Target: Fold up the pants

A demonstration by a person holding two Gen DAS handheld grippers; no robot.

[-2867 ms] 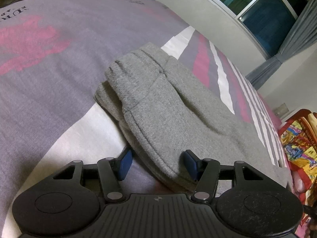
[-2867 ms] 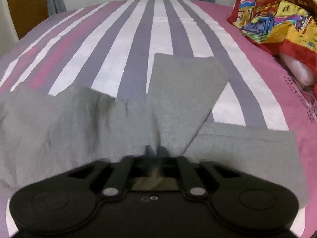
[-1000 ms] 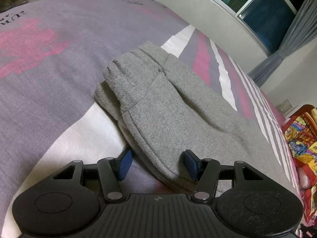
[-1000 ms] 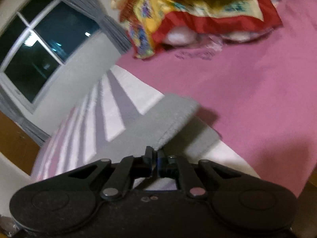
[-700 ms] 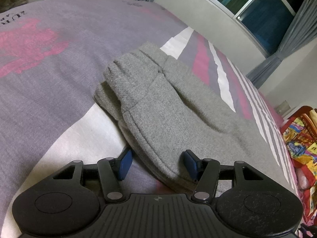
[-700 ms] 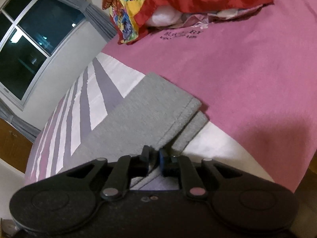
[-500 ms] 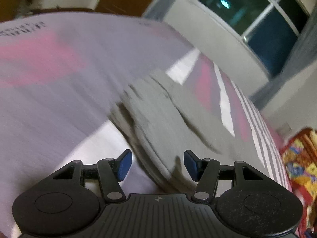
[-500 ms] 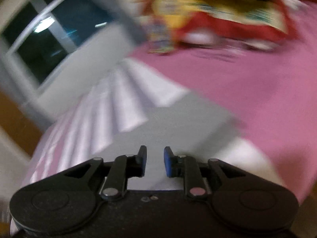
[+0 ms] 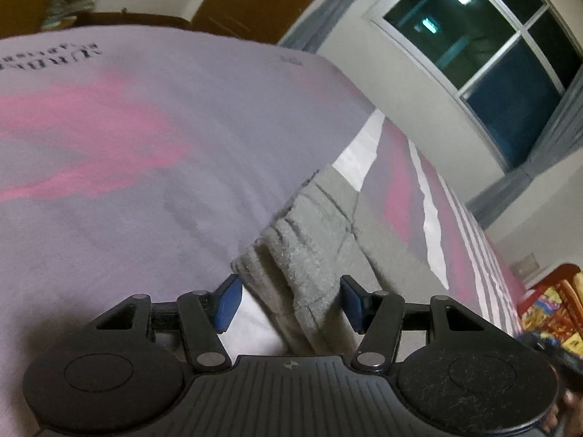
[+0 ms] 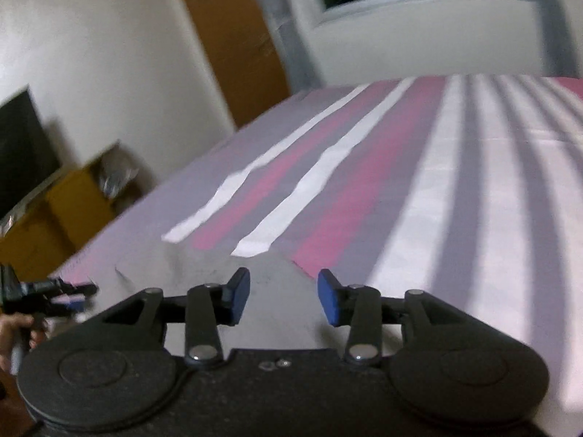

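Observation:
Grey sweatpants [image 9: 313, 247] lie folded lengthwise on the striped bedsheet [image 9: 145, 182], waistband end toward my left gripper [image 9: 289, 302]. Its blue pads stand apart over that end; fabric shows between them, but neither pad presses it. In the right wrist view a flat stretch of the same pants [image 10: 204, 266] lies just under and ahead of my right gripper [image 10: 284, 298]. Those jaws are opening with nothing gripped between them. The left gripper [image 10: 47, 291] and the hand [image 10: 14, 327] holding it show blurred at the left edge.
The bed [image 10: 455, 182] runs wide toward a window wall [image 10: 419, 18] and a wooden door [image 10: 233, 54]. A TV [image 10: 22, 153] and yellow cabinet [image 10: 73, 200] stand off the bed's left side. A colourful blanket [image 9: 554, 302] lies at the far right.
My right gripper let go of the pant-leg hem, opened and swung away from the pink end toward the waist end. The left view tilted up; its jaws kept their width.

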